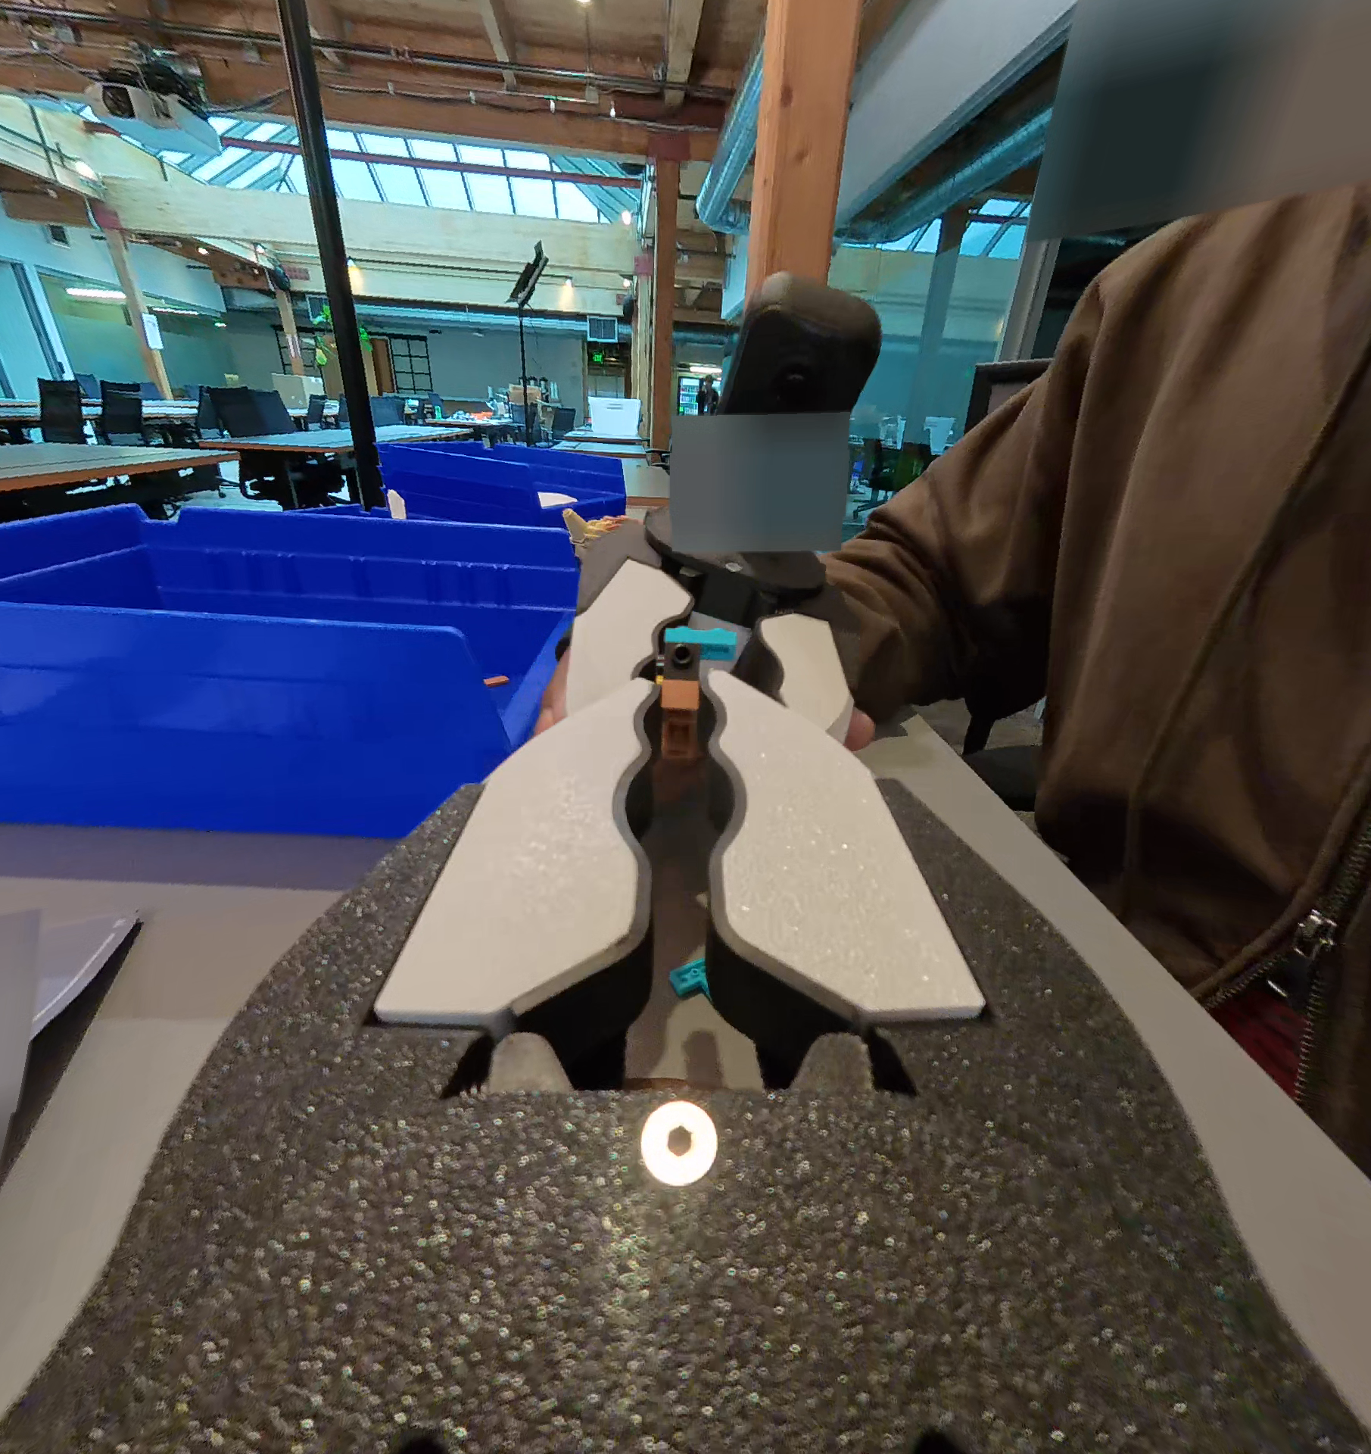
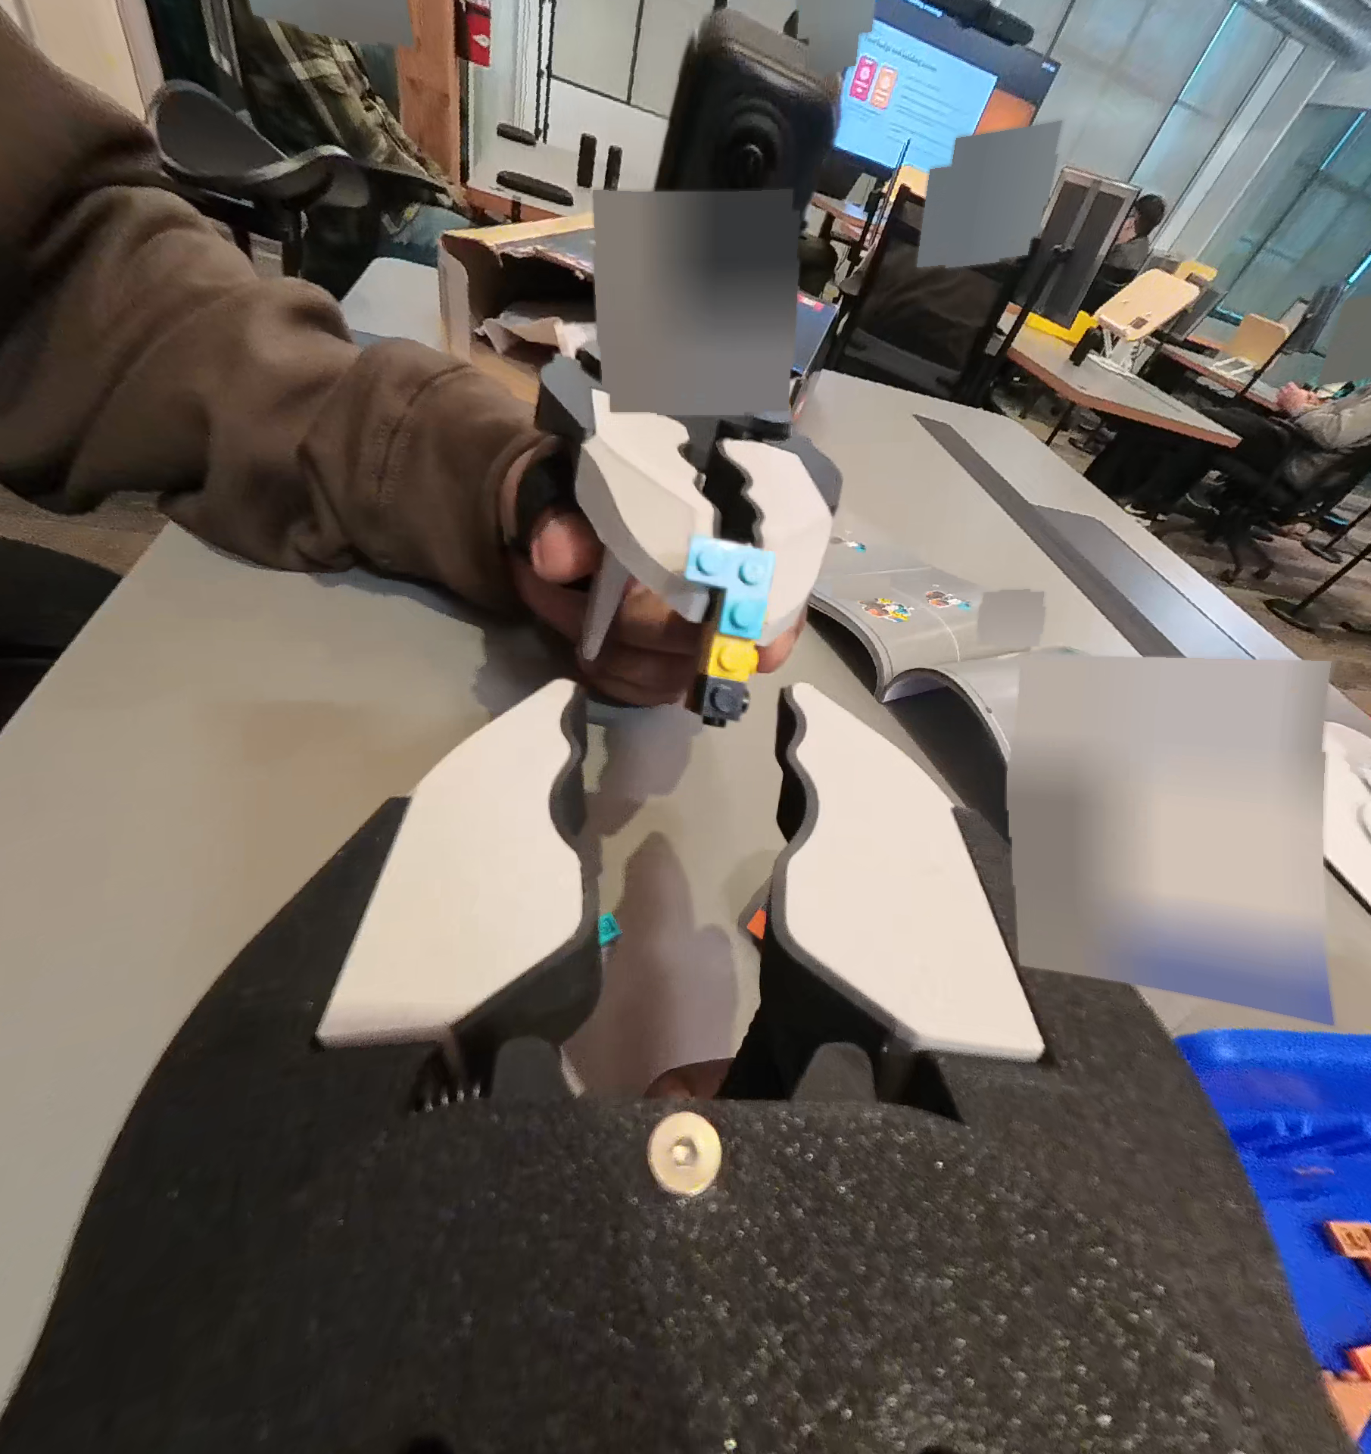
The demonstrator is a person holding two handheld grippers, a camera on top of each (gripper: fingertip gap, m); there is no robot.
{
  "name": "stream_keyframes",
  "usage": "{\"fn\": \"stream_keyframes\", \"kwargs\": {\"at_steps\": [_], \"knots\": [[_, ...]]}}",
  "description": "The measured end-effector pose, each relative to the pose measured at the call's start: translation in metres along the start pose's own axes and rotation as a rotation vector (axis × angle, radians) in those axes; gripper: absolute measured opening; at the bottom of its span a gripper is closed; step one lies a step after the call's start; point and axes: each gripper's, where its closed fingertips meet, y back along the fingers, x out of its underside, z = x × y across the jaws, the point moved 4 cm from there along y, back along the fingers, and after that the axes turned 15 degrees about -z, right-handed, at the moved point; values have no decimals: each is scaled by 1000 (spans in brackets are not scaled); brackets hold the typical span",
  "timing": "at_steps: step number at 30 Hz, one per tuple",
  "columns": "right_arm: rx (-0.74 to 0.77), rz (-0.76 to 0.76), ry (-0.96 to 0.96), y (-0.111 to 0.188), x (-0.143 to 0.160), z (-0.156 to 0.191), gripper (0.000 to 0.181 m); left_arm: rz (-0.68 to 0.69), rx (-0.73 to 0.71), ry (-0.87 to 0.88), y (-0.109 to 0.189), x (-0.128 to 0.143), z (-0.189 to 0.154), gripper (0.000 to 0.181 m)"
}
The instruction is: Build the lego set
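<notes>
Left hand-held gripper clamps the brown end of the lego assembly aloft above the surface, studs facing the empty, spread-open right hand-held gripper, presumably steadying it for another brick.

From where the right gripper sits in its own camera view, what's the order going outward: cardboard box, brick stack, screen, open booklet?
From the right gripper:
1. Brick stack, just ahead of the fingertips, centre.
2. Open booklet, on the table, to the right.
3. Cardboard box, farther back, left.
4. Screen, far back, upper right.
</notes>
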Motion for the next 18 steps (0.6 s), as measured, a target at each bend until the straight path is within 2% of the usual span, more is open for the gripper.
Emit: {"fn": "stream_keyframes", "kwargs": {"at_steps": [6,10,13,18], "knots": [[56,-31,0,6,0,-5,42,-52,-11,4,-1,-3,3,8],[87,-17,-23,6,9,-9,43,-194,-31,52,7,-14,10,8],[107,-29,-29,7,7,-13,43,-273,-64,152,15,-21,23,8],[129,-51,-45,10,2,-18,43,-220,-76,120,11,-17,20,8]]}}
